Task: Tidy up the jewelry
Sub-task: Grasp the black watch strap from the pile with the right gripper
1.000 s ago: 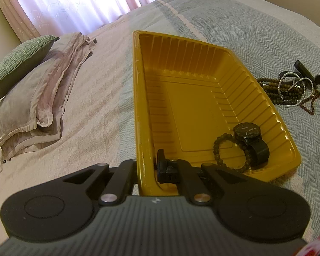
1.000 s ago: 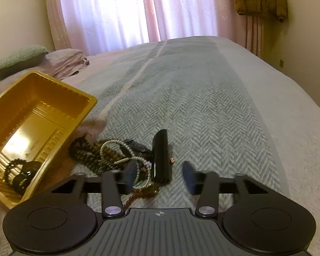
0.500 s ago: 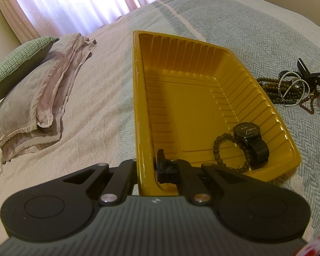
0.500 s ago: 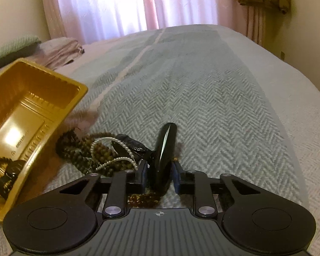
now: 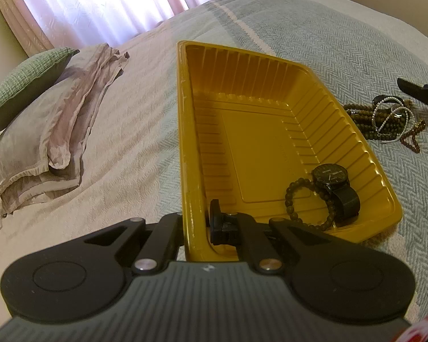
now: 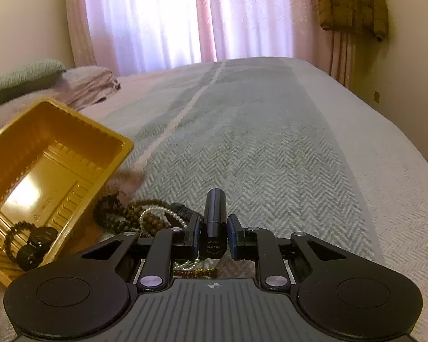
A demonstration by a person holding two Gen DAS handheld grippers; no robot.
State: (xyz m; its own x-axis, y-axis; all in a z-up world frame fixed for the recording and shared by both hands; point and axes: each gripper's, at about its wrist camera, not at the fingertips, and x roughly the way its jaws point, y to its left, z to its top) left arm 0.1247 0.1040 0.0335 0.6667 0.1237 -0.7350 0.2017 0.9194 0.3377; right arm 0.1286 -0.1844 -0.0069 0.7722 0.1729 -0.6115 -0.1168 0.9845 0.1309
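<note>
A yellow plastic tray (image 5: 191, 148) lies on the bed; it also shows at the left of the right wrist view (image 6: 111, 159). Inside it lie a black watch (image 5: 332, 181) and a dark bead bracelet (image 5: 298, 199). My left gripper (image 5: 197, 225) is shut on the tray's near rim. My right gripper (image 6: 214, 236) is shut on a black cylindrical tube (image 6: 214, 216) and holds it above a pile of bead necklaces (image 6: 134, 213). The pile also shows in the left wrist view (image 5: 388, 119), right of the tray, with the tube's end (image 5: 413, 89) above it.
A folded pink pillowcase and pillows (image 5: 42, 131) lie left of the tray. Pink curtains (image 6: 185, 20) hang at the far window. A brown jacket (image 6: 353, 2) hangs on the right wall. The grey herringbone bedspread (image 6: 271, 148) stretches ahead.
My right gripper closed on the black tube and has lifted it off the bed, levelling it out. The left gripper and tray have stayed still.
</note>
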